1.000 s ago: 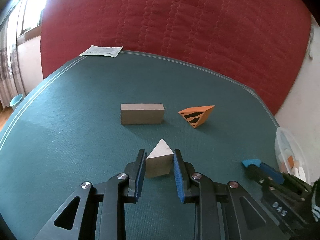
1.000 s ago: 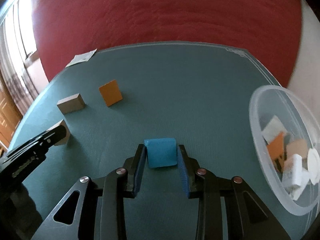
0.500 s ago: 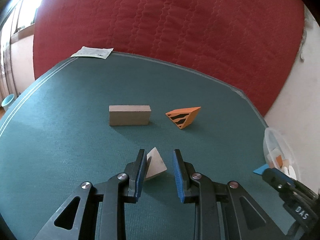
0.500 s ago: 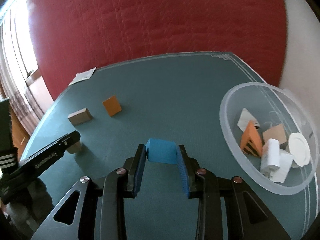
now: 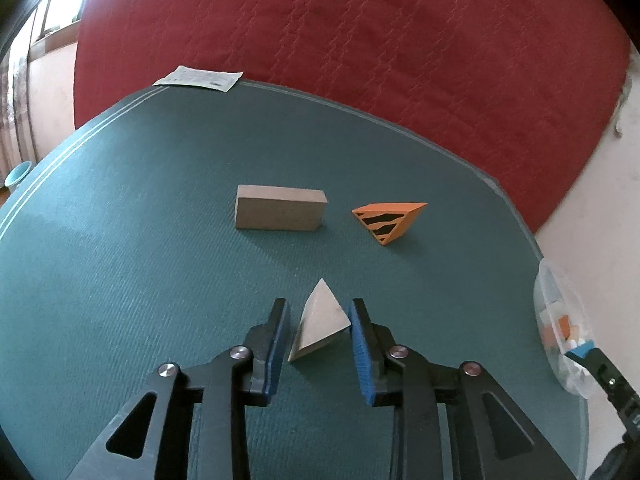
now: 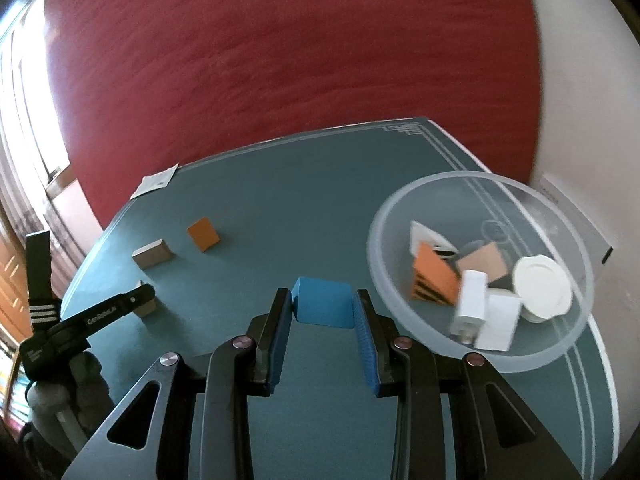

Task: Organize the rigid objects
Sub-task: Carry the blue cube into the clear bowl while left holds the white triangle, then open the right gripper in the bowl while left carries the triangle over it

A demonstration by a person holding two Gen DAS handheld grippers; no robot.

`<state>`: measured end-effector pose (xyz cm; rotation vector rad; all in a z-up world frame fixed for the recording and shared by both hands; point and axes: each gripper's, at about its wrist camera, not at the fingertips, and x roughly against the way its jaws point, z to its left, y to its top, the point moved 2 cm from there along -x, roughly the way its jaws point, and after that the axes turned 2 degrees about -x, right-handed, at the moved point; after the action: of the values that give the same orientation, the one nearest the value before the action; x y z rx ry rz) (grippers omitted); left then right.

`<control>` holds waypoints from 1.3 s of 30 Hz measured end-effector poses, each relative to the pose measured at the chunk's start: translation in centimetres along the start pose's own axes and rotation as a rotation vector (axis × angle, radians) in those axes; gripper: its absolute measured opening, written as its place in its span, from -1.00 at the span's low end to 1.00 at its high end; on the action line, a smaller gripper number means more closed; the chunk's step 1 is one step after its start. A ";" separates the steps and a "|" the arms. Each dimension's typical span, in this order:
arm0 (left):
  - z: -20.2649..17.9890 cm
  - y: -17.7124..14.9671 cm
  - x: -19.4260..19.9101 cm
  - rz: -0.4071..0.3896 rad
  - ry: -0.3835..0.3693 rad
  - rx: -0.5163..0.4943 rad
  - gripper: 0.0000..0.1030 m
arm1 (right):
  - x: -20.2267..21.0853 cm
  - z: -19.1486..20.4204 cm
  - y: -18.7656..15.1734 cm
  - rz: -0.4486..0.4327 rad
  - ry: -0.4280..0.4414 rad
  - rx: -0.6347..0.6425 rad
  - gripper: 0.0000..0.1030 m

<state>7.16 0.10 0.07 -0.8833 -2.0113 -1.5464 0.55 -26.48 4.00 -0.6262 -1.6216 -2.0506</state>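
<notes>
Green mat (image 5: 120,280), tan wedge (image 5: 320,326) apex pointing away, tilted.

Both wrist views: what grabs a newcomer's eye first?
The red quilt behind the green table dominates. Next, the blue block clamped in the right gripper, beside the clear bowl of blocks. Then the tan wedge between the left gripper's open jaws.

Home room, red quilt (image 5: 360,60), curtained window (image 5: 48,12)
</notes>
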 end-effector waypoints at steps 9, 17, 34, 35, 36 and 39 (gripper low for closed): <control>-0.8 -0.4 -0.7 0.016 0.047 -0.072 -0.44 | 1.5 -3.4 0.5 -0.042 -0.046 -0.051 -0.37; -0.9 -0.5 -0.6 0.013 0.059 -0.090 -0.60 | 2.5 -6.7 0.8 -0.073 -0.096 -0.101 -0.37; -2.5 -1.1 0.7 -0.012 0.086 -0.129 -0.60 | 2.3 -12.4 1.2 -0.108 -0.187 -0.165 -0.36; -2.9 -1.1 0.8 -0.013 0.081 -0.138 -0.60 | 2.1 -12.5 1.3 -0.109 -0.190 -0.160 -0.36; -3.2 -1.1 0.9 -0.013 0.077 -0.143 -0.60 | 1.9 -12.6 1.3 -0.109 -0.190 -0.155 -0.36; -4.4 -1.3 1.2 -0.017 0.061 -0.167 -0.60 | 1.7 -12.7 1.5 -0.111 -0.187 -0.142 -0.36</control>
<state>5.26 -4.08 1.25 -0.8721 -1.8727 -1.7490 -0.77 -39.25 3.56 -0.8155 -1.6558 -2.2618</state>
